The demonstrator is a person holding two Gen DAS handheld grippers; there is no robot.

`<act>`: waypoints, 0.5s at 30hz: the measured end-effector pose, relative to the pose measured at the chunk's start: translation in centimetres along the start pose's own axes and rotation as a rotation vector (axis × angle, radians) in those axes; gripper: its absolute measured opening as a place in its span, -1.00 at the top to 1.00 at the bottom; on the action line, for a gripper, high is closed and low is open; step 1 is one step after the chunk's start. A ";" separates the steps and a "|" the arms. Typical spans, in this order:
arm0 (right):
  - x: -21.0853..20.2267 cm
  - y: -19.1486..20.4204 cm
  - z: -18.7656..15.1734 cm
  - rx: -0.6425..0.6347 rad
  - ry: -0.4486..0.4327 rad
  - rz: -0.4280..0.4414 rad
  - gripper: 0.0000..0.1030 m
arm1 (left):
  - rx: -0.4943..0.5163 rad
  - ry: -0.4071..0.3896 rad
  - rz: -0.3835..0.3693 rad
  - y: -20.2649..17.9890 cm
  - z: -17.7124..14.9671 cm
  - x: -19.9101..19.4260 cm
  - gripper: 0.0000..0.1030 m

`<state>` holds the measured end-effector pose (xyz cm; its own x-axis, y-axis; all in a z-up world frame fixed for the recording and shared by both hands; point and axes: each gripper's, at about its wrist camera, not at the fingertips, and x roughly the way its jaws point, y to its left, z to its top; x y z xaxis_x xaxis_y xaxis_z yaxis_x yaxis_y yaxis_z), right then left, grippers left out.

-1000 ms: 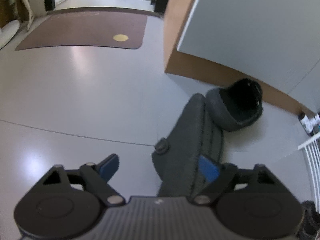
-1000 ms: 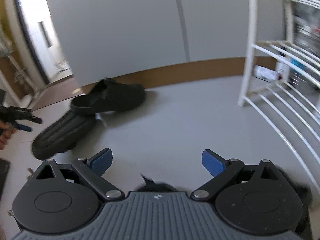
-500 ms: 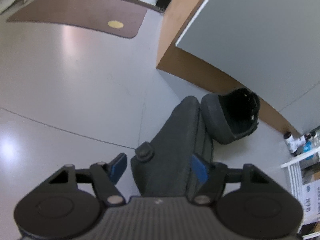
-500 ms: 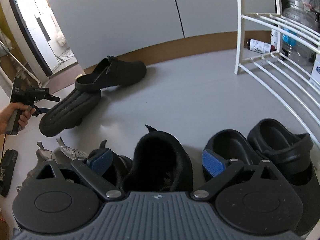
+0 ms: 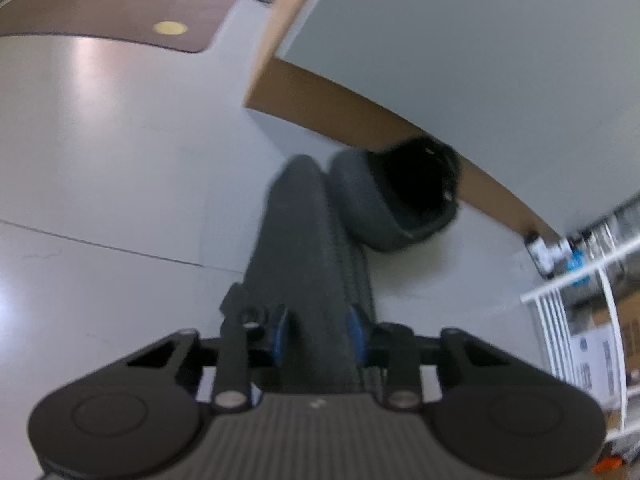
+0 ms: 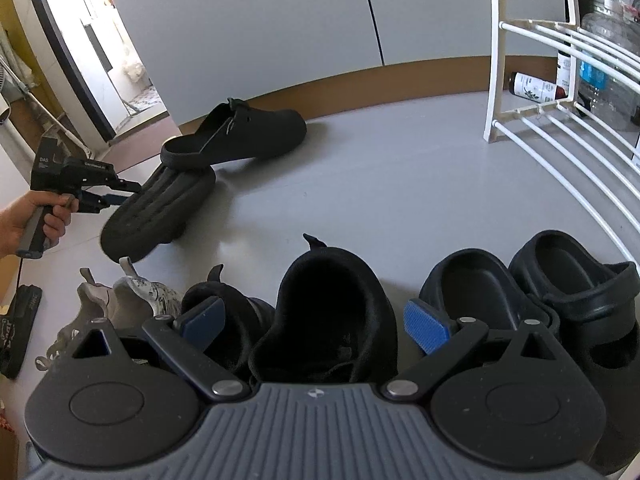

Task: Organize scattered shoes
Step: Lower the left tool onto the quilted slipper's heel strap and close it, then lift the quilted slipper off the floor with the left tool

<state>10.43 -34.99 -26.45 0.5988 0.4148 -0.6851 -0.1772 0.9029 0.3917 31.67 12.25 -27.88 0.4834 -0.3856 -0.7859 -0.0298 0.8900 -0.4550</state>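
A black ribbed clog (image 5: 304,232) lies sole-up on the grey floor, its toe against a second black clog (image 5: 400,208) that stands upright by the brown skirting. My left gripper (image 5: 318,334) is closing on the near end of the overturned clog, with both blue pads pressing its sides. The right wrist view shows the same grip, the left gripper (image 6: 116,192) at the end of the overturned clog (image 6: 160,208). My right gripper (image 6: 312,320) stands open over a black fuzzy shoe (image 6: 332,280), holding nothing.
Lined up beside the fuzzy shoe are a black sneaker (image 6: 236,312), pale sneakers (image 6: 132,292) and two dark clogs (image 6: 480,292). A white wire rack (image 6: 560,120) with bottles (image 6: 532,86) stands at the right. A brown mat (image 5: 100,12) lies far off. A hand (image 6: 24,224) holds the left gripper.
My left gripper came down over the overturned clog and its jaws went from wide open to shut on it. The right gripper tipped down until the row of shoes came into view.
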 end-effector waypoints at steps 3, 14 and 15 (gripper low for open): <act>0.0 -0.1 -0.2 -0.002 0.005 0.000 -0.92 | 0.042 0.025 -0.074 -2.0 -0.4 0.6 0.91; 0.1 -0.3 -0.3 0.007 0.002 -0.004 -0.92 | -0.008 -0.013 0.081 -0.3 0.2 -0.3 -0.20; 0.1 -0.3 -0.2 0.007 0.002 -0.003 -0.92 | -0.016 -0.019 0.103 0.2 0.1 -0.4 -0.29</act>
<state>10.38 -35.17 -26.82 0.5980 0.4124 -0.6873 -0.1698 0.9032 0.3942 31.54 12.58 -27.65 0.4936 -0.2870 -0.8209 -0.0947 0.9206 -0.3788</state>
